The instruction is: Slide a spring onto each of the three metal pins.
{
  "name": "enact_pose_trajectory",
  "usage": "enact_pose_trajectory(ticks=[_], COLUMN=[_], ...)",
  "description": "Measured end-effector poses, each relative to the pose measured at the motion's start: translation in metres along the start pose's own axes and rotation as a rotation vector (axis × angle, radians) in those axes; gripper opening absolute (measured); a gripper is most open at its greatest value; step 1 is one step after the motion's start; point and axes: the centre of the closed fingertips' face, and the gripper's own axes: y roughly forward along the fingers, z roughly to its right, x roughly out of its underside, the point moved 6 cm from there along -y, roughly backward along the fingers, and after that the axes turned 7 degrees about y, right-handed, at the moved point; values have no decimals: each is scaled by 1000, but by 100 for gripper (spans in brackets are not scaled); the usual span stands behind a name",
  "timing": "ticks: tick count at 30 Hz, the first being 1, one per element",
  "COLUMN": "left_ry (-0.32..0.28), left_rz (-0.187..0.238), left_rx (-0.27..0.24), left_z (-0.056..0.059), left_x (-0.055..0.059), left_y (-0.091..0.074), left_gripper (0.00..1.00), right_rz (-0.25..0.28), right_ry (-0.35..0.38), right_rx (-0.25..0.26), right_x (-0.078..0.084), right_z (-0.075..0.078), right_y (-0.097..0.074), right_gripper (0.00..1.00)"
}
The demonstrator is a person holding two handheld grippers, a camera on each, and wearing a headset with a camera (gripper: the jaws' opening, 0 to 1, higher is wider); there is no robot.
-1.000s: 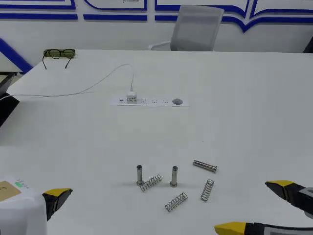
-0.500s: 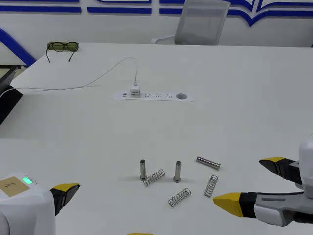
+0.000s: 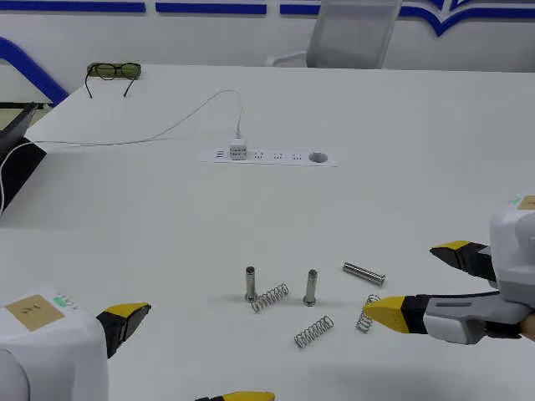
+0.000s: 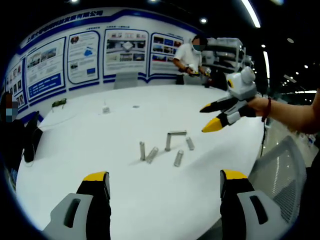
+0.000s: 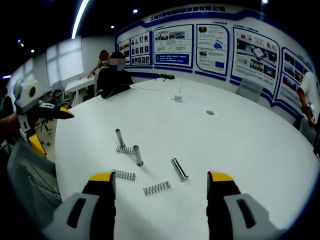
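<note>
Two metal pins stand upright on the white table, one pin [image 3: 250,282] to the left and another pin [image 3: 312,286] to the right. A third pin [image 3: 364,273] lies flat. Three loose springs lie among them: one spring [image 3: 270,296] between the upright pins, a second spring [image 3: 313,331] nearer me, and a third spring [image 3: 366,311] by my right gripper's yellow tip. My right gripper [image 3: 418,282] is open just right of the parts, holding nothing. My left gripper [image 3: 184,355] is open at the lower left. The lying pin [image 5: 179,169] and a spring [image 5: 157,188] sit ahead of the right gripper [image 5: 161,177]. The left gripper [image 4: 165,179] faces the group from farther off.
A power strip [image 3: 267,156] with a white plug and cable lies mid-table. Green glasses [image 3: 113,71] rest at the far left corner. A grey chair [image 3: 351,33] stands behind the table. A dark object [image 3: 12,159] sits at the left edge. People stand beyond the table [image 4: 192,52].
My right gripper has come up and leftward, its near tip now beside the rightmost spring. My left gripper has edged slightly inward. The parts have not moved; the head camera shifted.
</note>
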Motion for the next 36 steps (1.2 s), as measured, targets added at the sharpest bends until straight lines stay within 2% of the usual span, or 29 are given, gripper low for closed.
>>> enact_pose_trajectory(ticks=[6, 11, 22, 26, 36], left_ry=[-7, -9, 2, 6, -3], left_rz=[9, 14, 29, 31, 34], left_rx=[-4, -1, 10, 14, 19], left_z=[1, 2, 4, 4, 2], left_x=[1, 1, 0, 0, 0], left_y=[2, 4, 10, 12, 18], left_gripper=[91, 90, 89, 88, 87], right_rz=[-5, 13, 28, 22, -29], right_ry=[-11, -19, -35, -40, 8], right_rx=[-5, -17, -51, -60, -82], right_x=[-3, -7, -10, -9, -3], right_z=[8, 14, 16, 17, 22], right_y=[13, 23, 49, 59, 81], right_gripper=[71, 62, 49, 43, 32])
